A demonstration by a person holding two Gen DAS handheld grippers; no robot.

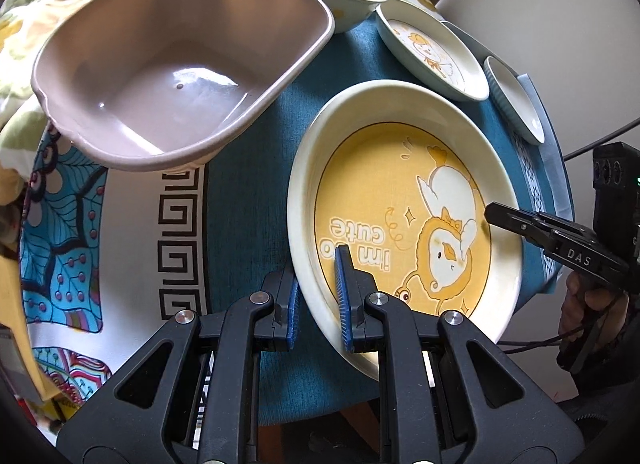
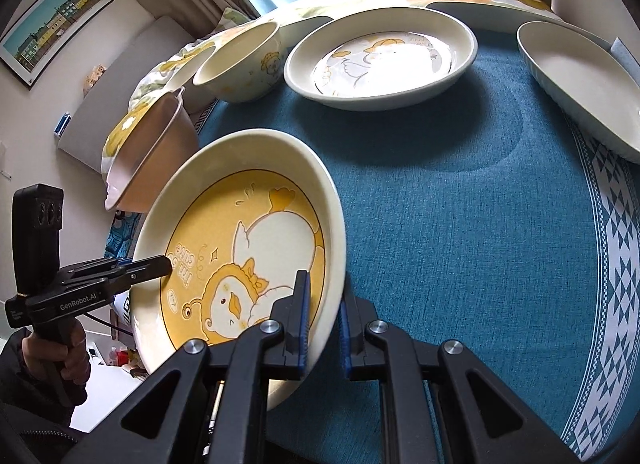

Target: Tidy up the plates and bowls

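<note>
Both claws, left (image 1: 316, 304) and right (image 2: 324, 320), clamped on yellow plate (image 1: 400, 200); framed picture (image 2: 52, 24) only rightward.

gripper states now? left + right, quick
Left gripper: shut on the rim of the yellow duck plate.
Right gripper: shut on the opposite rim of the same plate; plate is tilted, lifted off the blue tablecloth.

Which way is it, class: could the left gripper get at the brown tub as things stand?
Probably not yet: the left gripper is clamped on the yellow duck plate's rim. The brown tub itself sits unobstructed nearby.
</note>
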